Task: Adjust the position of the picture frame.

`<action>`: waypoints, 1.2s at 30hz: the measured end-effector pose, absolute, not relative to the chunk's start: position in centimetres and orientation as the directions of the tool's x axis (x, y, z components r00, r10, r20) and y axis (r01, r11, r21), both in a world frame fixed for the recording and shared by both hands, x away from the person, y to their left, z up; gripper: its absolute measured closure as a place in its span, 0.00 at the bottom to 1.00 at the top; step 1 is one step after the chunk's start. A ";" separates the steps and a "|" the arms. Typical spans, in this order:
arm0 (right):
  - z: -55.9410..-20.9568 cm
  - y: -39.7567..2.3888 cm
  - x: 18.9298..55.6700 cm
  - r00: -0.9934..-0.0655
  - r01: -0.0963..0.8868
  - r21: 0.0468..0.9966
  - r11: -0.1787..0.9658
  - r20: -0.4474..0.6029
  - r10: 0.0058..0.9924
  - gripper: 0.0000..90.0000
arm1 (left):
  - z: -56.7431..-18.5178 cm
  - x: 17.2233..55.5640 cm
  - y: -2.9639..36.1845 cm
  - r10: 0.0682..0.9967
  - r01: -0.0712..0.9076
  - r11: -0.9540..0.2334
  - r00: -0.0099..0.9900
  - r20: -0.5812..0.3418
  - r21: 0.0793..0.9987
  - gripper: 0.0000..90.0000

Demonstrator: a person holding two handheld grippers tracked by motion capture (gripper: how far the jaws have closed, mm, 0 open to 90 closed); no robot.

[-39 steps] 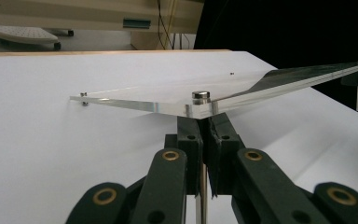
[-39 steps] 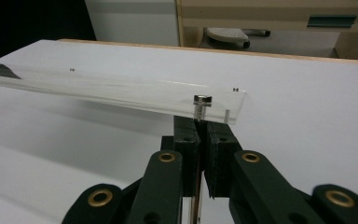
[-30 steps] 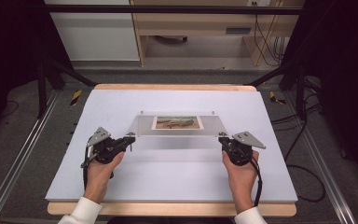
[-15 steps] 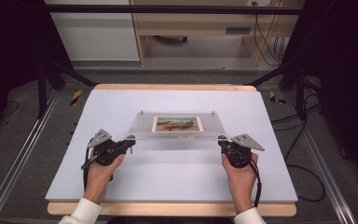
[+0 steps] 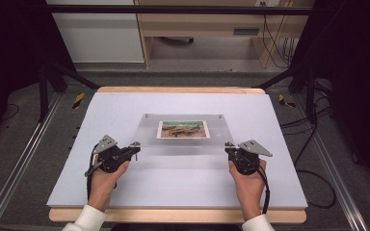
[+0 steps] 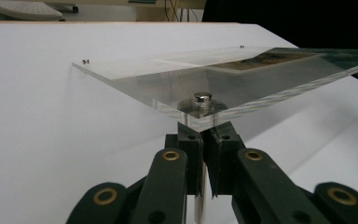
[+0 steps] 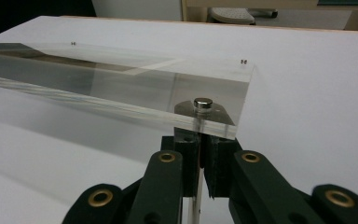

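Acrylic photo frame (image 5: 182, 130): clear rectangular panel with a landscape print (image 5: 183, 129) at its centre, positioned mid-table over the white table surface (image 5: 173, 187), its near edge lifted clear and casting a shadow beneath. Metal standoff posts at the corners; near-left post cap (image 6: 202, 98) and near-right post cap (image 7: 203, 103) visible above the panel, far-corner posts small and distant.

Left gripper (image 5: 134, 148): held in the person's left hand (image 5: 103, 175), jaws closed narrowly on the near-left standoff post below the panel, as seen in the left gripper view (image 6: 205, 140).

Right gripper (image 5: 229, 150): held in the right hand (image 5: 248, 180), jaws likewise clamped on the near-right post (image 7: 200, 144).

Surroundings: wooden table edge (image 5: 173, 215) at near side; black cables (image 5: 313, 192) on grey floor at right; wooden furniture (image 5: 207, 29) at far side.
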State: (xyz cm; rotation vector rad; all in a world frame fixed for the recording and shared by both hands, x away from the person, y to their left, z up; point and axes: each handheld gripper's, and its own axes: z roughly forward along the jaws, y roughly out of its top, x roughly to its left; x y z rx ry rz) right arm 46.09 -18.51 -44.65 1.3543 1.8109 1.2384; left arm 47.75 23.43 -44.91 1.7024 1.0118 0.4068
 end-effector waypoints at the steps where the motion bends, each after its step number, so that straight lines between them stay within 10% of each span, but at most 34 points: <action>1: -44.7 -18.5 46.1 -0.336 0.427 0.902 0.064 0.093 0.937 0.94 | -44.9 47.7 23.4 0.786 0.427 -0.077 0.582 -0.208 0.901 0.94; 36: -45.8 -18.4 46.0 -0.355 0.465 0.882 0.072 0.111 0.928 0.94 | -45.9 47.9 23.4 0.797 0.454 -0.108 0.571 -0.195 0.884 0.94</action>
